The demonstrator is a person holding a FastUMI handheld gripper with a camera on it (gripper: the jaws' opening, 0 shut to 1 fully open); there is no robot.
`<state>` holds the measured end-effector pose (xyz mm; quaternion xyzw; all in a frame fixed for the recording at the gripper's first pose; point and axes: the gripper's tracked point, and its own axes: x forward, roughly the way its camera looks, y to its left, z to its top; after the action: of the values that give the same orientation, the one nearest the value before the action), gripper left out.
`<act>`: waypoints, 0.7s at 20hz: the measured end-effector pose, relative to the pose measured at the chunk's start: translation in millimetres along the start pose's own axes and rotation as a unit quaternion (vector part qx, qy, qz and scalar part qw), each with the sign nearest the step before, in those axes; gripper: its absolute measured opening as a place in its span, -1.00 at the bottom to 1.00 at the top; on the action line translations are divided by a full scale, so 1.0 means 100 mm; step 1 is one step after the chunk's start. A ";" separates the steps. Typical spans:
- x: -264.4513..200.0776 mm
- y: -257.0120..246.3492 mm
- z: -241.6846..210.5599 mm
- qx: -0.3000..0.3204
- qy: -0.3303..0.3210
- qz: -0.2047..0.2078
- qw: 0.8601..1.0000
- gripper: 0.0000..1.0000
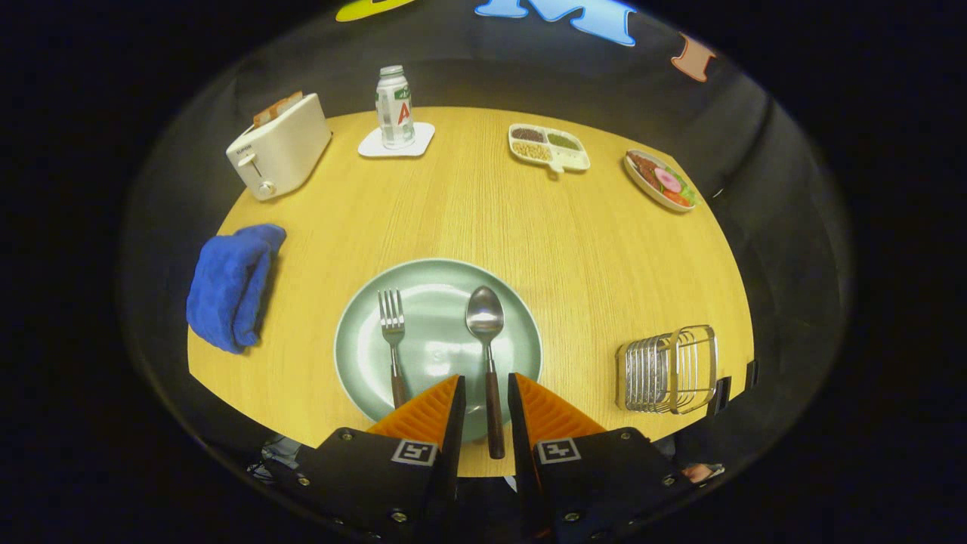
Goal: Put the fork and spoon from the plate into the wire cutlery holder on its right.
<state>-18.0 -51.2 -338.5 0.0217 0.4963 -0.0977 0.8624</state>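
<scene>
On the desk, fork and spoon lie on the plate; the tongs, spread, straddle the spoon's handle and should pinch it squarely before carrying it to the holder.

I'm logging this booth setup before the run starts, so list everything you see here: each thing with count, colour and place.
table: 1, light wood, under everything
plate: 1, pale green, just ahead of the fingers
fork: 1, silver with dark handle, on the plate's left part
spoon: 1, silver with dark handle, right of the fork, handle lying between the fingers
wire cutlery holder: 1, silver, right of the plate
cloth: 1, blue, left of the plate
toaster: 1, cream, far left
bottle: 1, clear, on a white coaster
divided dish: 1, white, far side
food plate: 1, far right
gripper: 1, open, fingers either side of the spoon handle
</scene>
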 end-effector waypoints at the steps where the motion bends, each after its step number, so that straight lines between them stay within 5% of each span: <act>1: 0.06 -0.01 -0.06 -0.002 0.012 -0.002 1.000 -0.33; 14: 0.60 0.05 -0.32 -0.015 0.079 -0.002 0.997 -0.33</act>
<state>-15.0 -51.3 -406.3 0.0150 0.5642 -0.0901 0.8206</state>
